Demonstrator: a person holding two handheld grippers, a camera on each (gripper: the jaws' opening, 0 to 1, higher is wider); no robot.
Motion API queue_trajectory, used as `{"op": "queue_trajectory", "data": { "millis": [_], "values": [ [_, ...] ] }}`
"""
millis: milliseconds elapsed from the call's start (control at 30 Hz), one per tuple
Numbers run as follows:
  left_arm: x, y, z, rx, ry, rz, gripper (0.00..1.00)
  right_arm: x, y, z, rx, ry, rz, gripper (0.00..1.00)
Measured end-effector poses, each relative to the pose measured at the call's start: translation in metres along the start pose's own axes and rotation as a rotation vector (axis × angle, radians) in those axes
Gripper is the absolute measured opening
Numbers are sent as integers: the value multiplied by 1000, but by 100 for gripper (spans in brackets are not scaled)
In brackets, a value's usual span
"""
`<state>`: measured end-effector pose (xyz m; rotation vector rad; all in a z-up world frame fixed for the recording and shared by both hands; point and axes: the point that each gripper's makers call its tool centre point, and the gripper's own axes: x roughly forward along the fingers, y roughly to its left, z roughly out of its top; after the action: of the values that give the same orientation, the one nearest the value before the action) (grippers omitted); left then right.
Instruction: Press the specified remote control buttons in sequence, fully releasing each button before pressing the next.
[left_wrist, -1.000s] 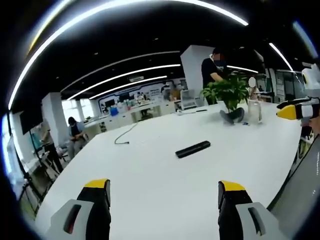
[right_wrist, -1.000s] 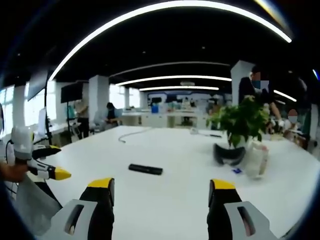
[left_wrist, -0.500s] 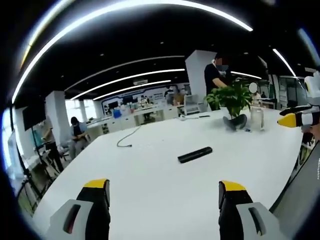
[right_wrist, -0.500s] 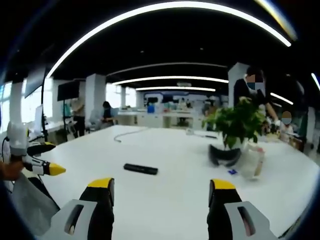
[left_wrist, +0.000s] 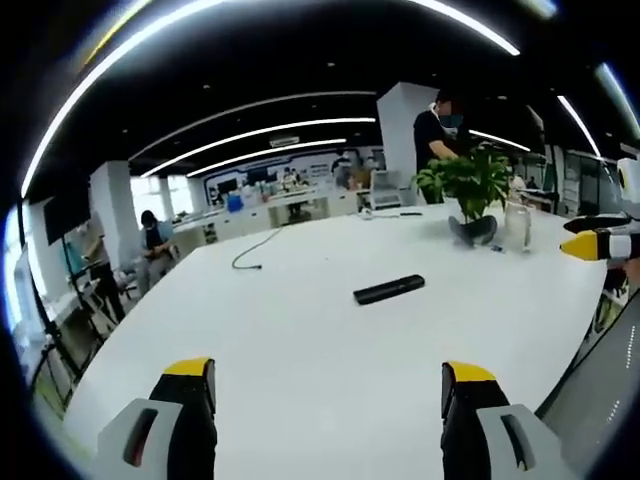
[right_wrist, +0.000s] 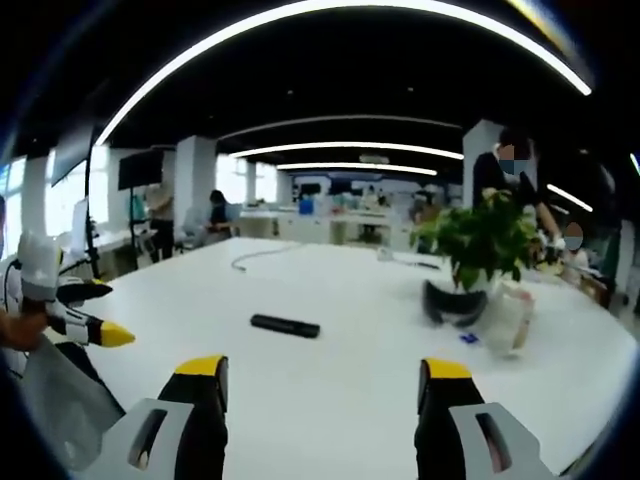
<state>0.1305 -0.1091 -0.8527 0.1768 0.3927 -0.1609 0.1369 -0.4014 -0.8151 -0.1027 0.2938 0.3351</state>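
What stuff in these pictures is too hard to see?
- Remote control buttons: too small and far in both gripper views; it reads as a plain black bar.
- Small blue thing by the plant pot: too small to name in the right gripper view.
- Clear container beside the plant: blurred, contents unclear.
- Cable on the white table: its far end is too small to follow in the left gripper view.

remote control (left_wrist: 389, 290) buttons too small, indistinct
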Motion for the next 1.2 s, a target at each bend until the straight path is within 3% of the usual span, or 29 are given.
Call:
{"op": "queue_trajectory", "data": {
  "millis": [167, 367, 500, 833, 1000, 1200],
  "values": [
    [-1, 0, 4, -24, -17, -4, 97, -2, -3, 1, -32, -5, -35, 77],
    [4, -6, -4, 5, 38, -21, 96, -7, -20, 1, -13, -1, -128, 78],
    [5, -10, -6, 21, 52, -35, 96, -6, -22, 1, -24, 8, -142, 78],
    [2, -11, 1, 9, 17, -32, 95, -9, -26, 0, -45, 17, -164, 79],
    [-1, -2, 2, -16, 0, -4, 95, -10, -23, 1, -35, 5, -150, 79],
    [-6, -1, -5, -20, 17, 2, 95, -16, -22, 1, -37, -7, -169, 79]
  ]
}}
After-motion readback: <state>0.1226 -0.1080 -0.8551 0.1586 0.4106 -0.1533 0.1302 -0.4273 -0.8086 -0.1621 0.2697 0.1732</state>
